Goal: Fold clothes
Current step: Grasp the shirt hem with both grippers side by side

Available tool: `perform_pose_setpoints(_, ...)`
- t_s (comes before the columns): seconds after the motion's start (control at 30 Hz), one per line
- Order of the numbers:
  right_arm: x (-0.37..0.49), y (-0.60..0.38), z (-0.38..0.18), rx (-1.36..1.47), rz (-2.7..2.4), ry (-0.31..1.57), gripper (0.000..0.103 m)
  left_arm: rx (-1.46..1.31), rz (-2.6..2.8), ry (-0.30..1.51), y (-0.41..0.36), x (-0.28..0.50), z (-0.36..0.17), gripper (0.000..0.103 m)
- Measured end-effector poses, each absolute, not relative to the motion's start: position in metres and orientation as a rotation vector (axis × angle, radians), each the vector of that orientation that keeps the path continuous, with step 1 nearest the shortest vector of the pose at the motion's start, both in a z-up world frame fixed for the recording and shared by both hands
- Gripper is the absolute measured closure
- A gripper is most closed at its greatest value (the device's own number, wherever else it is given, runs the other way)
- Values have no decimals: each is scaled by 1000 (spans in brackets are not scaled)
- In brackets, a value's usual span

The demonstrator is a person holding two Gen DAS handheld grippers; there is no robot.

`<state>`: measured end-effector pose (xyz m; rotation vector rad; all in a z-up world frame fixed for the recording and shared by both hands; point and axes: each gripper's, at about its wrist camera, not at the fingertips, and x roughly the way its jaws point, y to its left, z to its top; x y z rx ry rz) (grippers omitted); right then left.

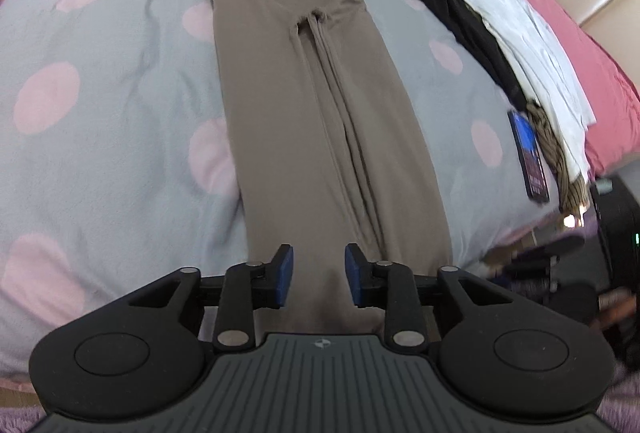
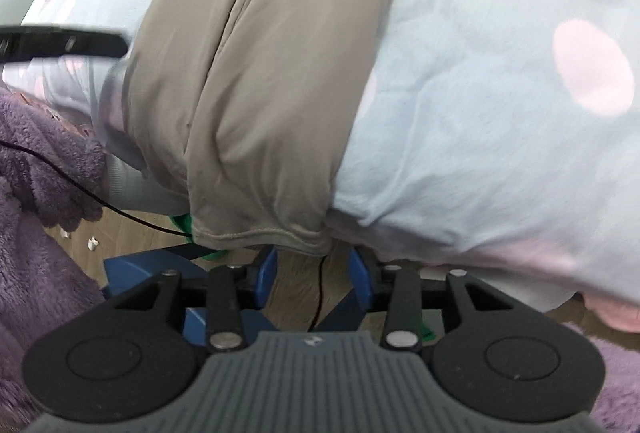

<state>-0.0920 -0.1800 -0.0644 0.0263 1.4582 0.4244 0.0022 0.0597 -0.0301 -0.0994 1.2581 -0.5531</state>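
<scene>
A taupe garment (image 1: 316,105) lies lengthwise on the bed, folded into a long strip with its two shoulder straps at the far end. Its near hem (image 2: 260,233) hangs over the bed's front edge. My left gripper (image 1: 319,273) stands open just above the near end of the garment, nothing between its blue pads. My right gripper (image 2: 314,273) is open too, just below the hanging hem, with the floor showing between its fingers. In the right wrist view a black part of the other gripper (image 2: 64,43) shows at the left.
The bed has a light blue cover with pink dots (image 1: 100,73). At its right side lie a stack of black and white clothes (image 1: 500,33), a phone (image 1: 528,157) and a pink pillow (image 1: 580,73). A purple fluffy blanket (image 2: 36,173) and a black cable (image 2: 120,211) are by the floor.
</scene>
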Motion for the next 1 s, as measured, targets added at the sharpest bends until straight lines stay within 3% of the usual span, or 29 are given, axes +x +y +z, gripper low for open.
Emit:
perform_pose_setpoints(0.37, -71, -194, -73, 116, 450, 1448, 59, 51, -575, 1475, 78, -25, -69, 75)
perform_pose_setpoints(0.77, -61, -188, -98, 249, 479, 1442, 59, 278, -740, 1369, 38, -34, -99, 68)
perform_pose_setpoints(0.83, -60, -178, -113, 245, 492, 1460, 64, 272, -754, 1368, 34, -34, -107, 69)
perform_pose_setpoints(0.87, -59, -176, -118, 234, 497, 1473, 74, 272, -760, 1365, 33, -34, -111, 74)
perform_pose_setpoints(0.9, -58, -174, -121, 222, 507, 1487, 90, 287, -762, 1356, 32, -35, -112, 78)
perform_pose_setpoints(0.97, -59, -174, -118, 210, 520, 1495, 94, 295, -752, 1355, 35, -33, -112, 97)
perform_pose_setpoints(1.0, -60, -174, -114, 207, 523, 1495, 96, 272, -750, 1365, 38, -32, -111, 98)
